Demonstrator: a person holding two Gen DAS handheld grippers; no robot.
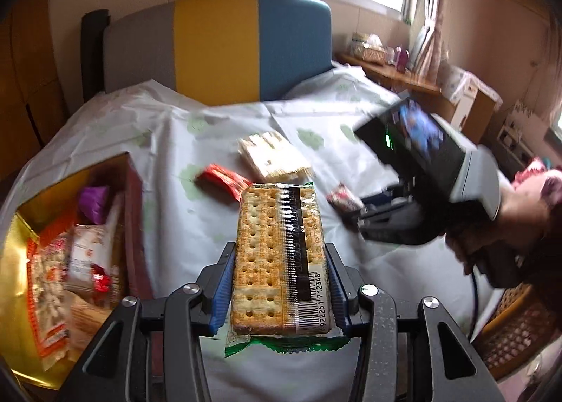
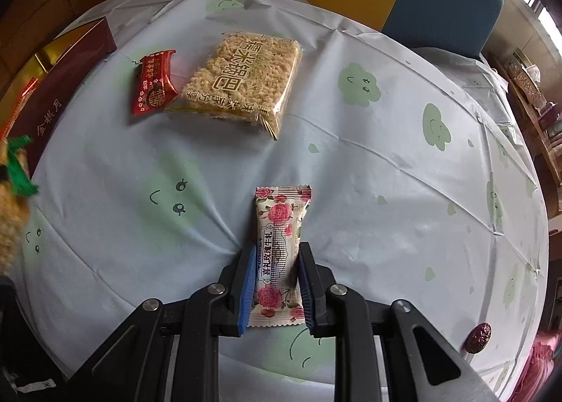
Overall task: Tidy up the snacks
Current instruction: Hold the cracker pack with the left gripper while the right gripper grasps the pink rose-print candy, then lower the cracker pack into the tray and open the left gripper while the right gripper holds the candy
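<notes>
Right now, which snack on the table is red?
The small red candy packet, lying left of the big yellow rice-crisp bag and touching it. The rose-printed candy is pink and white.

Left gripper (image 1: 279,279): 2 blue-padded fingers (image 1: 221,291) clamped on the long sides of a cracker pack (image 1: 279,258), which lies flat between them and sticks out forward past the tips.

Right gripper (image 2: 275,282): fingers (image 2: 247,288) closed in on a rose-print candy (image 2: 281,254), pads touching both edges of the wrapper, the candy's far end beyond the tips.

In the left wrist view the right hand (image 1: 505,237) wraps that gripper's handle, unit motion-blurred and tilted down-left.
</notes>
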